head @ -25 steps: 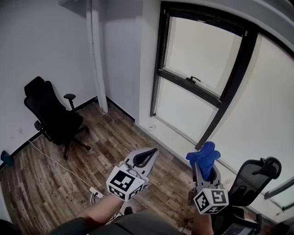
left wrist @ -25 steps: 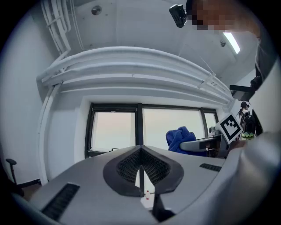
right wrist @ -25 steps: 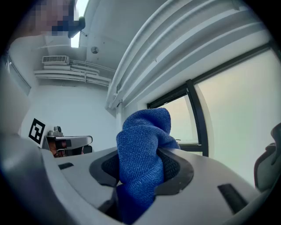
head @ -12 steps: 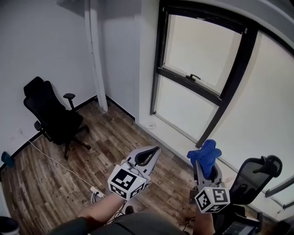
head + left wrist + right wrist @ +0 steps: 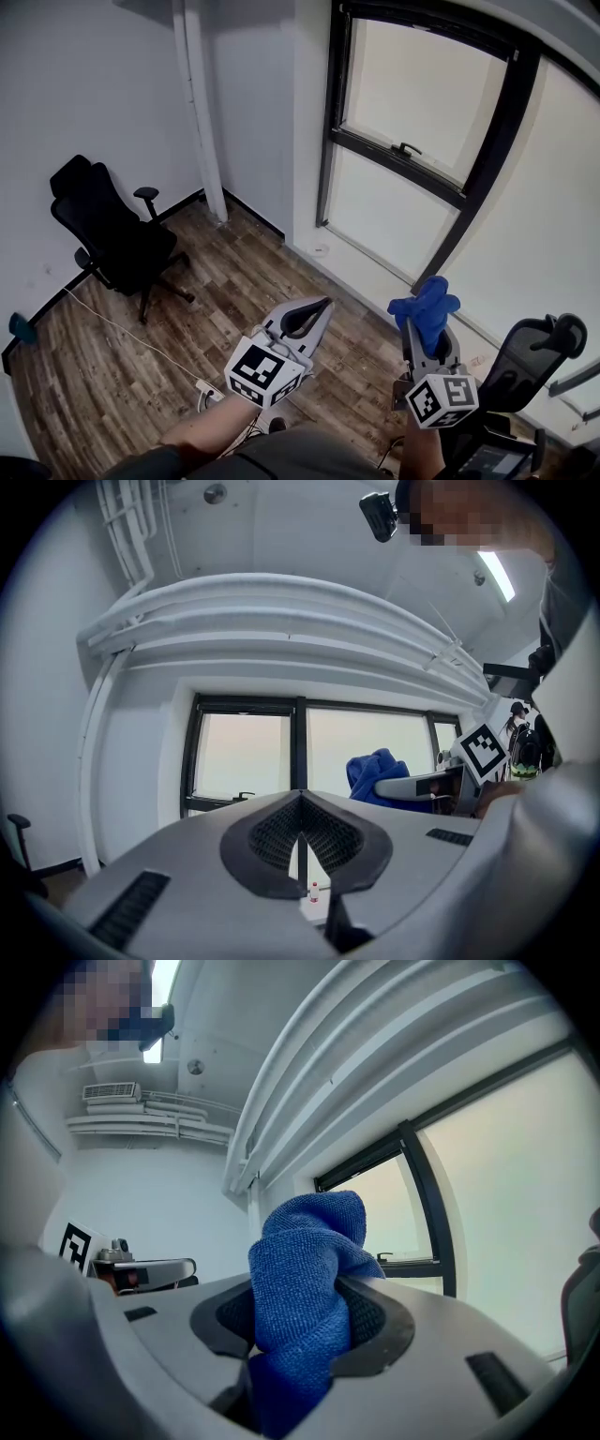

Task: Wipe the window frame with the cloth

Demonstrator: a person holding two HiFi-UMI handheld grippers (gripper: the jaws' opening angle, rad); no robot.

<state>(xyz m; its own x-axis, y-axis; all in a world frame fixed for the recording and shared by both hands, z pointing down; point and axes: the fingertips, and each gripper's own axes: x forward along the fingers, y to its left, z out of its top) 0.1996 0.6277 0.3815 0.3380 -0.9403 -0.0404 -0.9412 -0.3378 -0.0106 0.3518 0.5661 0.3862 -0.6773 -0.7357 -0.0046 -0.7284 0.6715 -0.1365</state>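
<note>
Presently, the right gripper [image 5: 425, 330] was found clamped on the blue cloth [image 5: 427, 311], held in the air above the wooden floor [image 5: 234, 281]. In the right gripper view the cloth [image 5: 305, 1288] stood bunched between the two jaws, which pressed on it from either side; its folded top rose above the jaw tips and its lower part hung down into the gap behind them. The cloth was apart from the black window frame [image 5: 487, 155], which stood ahead of it on the wall.

The left gripper [image 5: 319, 306] was held beside the right one, a little lower and to its left, the two not touching. In the left gripper view its jaws [image 5: 302, 803] were pressed together at the tips, with nothing between them; only a narrow slit showed below the point of contact. The same view showed the window frame [image 5: 298, 742] straight ahead and the cloth [image 5: 375, 775] off to the right.

The frame carried a vertical bar and a slanting crossbar, with a small handle [image 5: 406, 148] on the crossbar. A black office chair [image 5: 112, 239] stood near the left wall, a white pipe [image 5: 202, 112] ran up the corner, and a pale cable [image 5: 122, 333] lay across the floor. A second dark chair [image 5: 539, 352] stood at the lower right, near the right gripper.
</note>
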